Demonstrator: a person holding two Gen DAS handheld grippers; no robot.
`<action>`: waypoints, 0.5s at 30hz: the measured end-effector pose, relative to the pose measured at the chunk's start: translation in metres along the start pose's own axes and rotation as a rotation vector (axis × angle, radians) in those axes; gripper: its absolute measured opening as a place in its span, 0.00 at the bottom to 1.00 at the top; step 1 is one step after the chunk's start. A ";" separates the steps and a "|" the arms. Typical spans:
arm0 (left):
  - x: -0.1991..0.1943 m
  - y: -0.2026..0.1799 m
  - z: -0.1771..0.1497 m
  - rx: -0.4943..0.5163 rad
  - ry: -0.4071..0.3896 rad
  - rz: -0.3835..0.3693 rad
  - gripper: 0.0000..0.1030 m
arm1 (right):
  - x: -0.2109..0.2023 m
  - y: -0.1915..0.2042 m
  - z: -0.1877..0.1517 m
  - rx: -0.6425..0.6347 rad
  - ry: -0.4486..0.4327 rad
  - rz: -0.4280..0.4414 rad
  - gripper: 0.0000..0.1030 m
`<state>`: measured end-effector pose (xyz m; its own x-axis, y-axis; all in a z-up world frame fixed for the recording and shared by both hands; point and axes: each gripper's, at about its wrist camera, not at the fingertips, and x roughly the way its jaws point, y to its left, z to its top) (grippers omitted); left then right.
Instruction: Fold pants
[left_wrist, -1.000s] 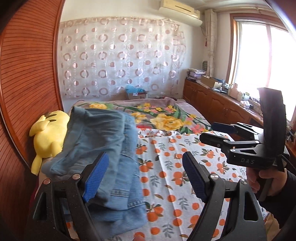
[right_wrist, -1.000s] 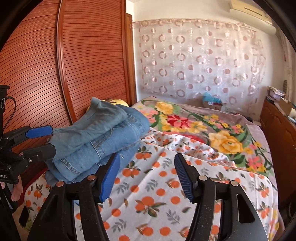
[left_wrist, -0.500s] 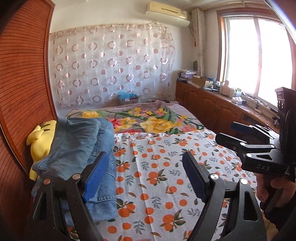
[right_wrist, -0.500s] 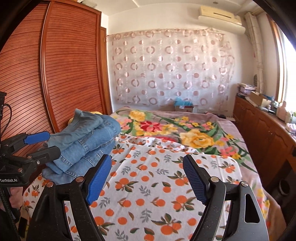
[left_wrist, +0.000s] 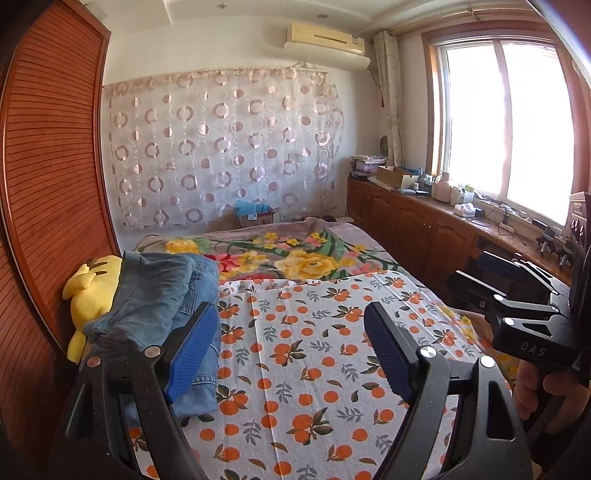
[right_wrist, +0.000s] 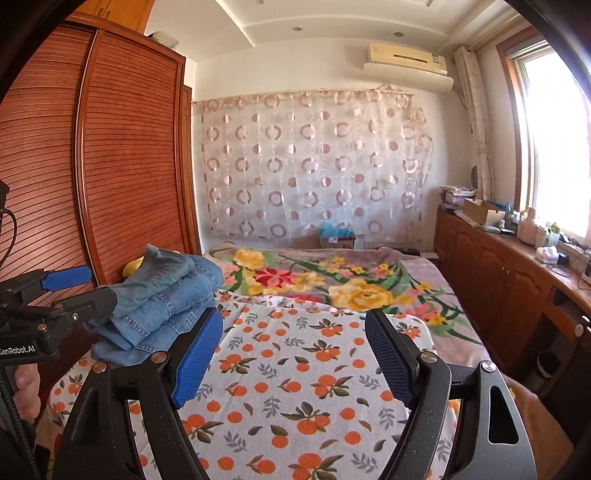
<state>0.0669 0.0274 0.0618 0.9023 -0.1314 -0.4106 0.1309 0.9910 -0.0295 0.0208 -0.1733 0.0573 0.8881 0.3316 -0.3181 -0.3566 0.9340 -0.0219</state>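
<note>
Orange-print bedsheet (left_wrist: 314, 369) under folded jeans (left_wrist: 162, 295), possibly stacked; both grippers' fingers (left_wrist: 194, 350) spread, empty.

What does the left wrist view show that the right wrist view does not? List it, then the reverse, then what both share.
Only the left wrist view: most of the yellow plush toy beside the folded jeans, and the right gripper from the side.

Only the right wrist view: the wide wardrobe doors, and the left gripper from the side.

Both: the jeans stacked on the orange-print sheet, the floral blanket, the circle curtain, both grippers open and empty.
</note>
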 end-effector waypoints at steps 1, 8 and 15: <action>-0.003 -0.001 0.000 -0.001 -0.003 0.006 0.80 | -0.005 0.002 -0.002 0.001 -0.005 -0.003 0.79; -0.028 -0.001 -0.007 -0.013 -0.020 0.019 0.80 | -0.025 0.003 -0.020 0.030 -0.020 -0.006 0.79; -0.041 0.008 -0.021 -0.022 -0.009 0.063 0.80 | -0.030 -0.011 -0.025 0.057 -0.018 -0.003 0.79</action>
<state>0.0223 0.0417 0.0595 0.9120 -0.0690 -0.4043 0.0647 0.9976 -0.0242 -0.0097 -0.1969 0.0435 0.8945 0.3302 -0.3013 -0.3370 0.9410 0.0309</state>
